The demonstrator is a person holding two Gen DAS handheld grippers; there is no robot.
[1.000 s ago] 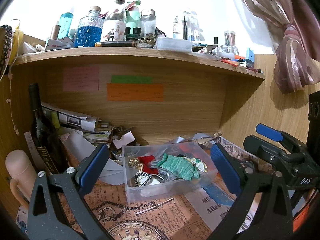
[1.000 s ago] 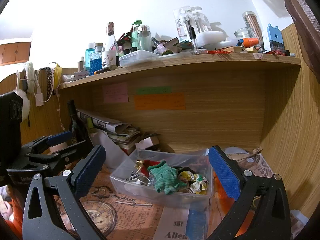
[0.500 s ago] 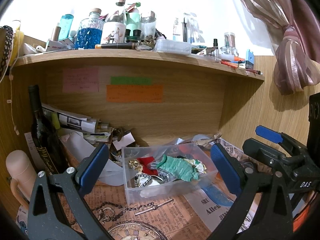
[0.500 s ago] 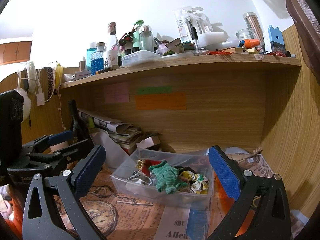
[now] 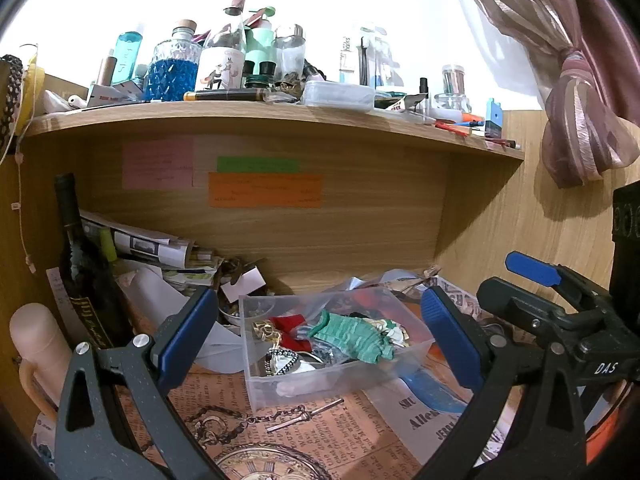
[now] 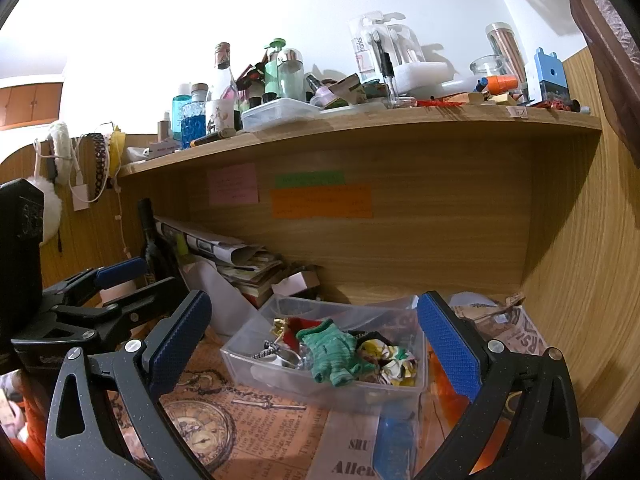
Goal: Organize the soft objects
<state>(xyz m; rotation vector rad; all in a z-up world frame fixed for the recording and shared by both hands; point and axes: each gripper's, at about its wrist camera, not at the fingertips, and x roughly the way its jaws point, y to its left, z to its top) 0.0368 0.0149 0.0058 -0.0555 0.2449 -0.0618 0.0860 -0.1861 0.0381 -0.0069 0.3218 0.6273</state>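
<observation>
A clear plastic bin [image 5: 332, 380] stands on the desk under the shelf; it also shows in the right wrist view [image 6: 256, 360]. In it lie a green knitted cloth [image 5: 352, 338] [image 6: 332, 350], a red cloth [image 5: 290, 326], a yellow-and-white scrunchie [image 6: 394, 360] and some jewellery. My left gripper [image 5: 316, 328] is open and empty, a little in front of the bin. My right gripper [image 6: 312, 336] is open and empty, also in front of the bin, to the right of the left one.
A dark wine bottle [image 5: 84, 276] and a paper stack [image 5: 160, 248] stand at the back left. A pocket watch with chain [image 5: 256, 424] lies on the newspaper-print mat. The shelf above [image 5: 280, 116] carries several bottles. A wooden side wall [image 6: 580, 260] closes the right.
Both views have shifted very slightly; the grippers stay open and nothing in the bin has moved.
</observation>
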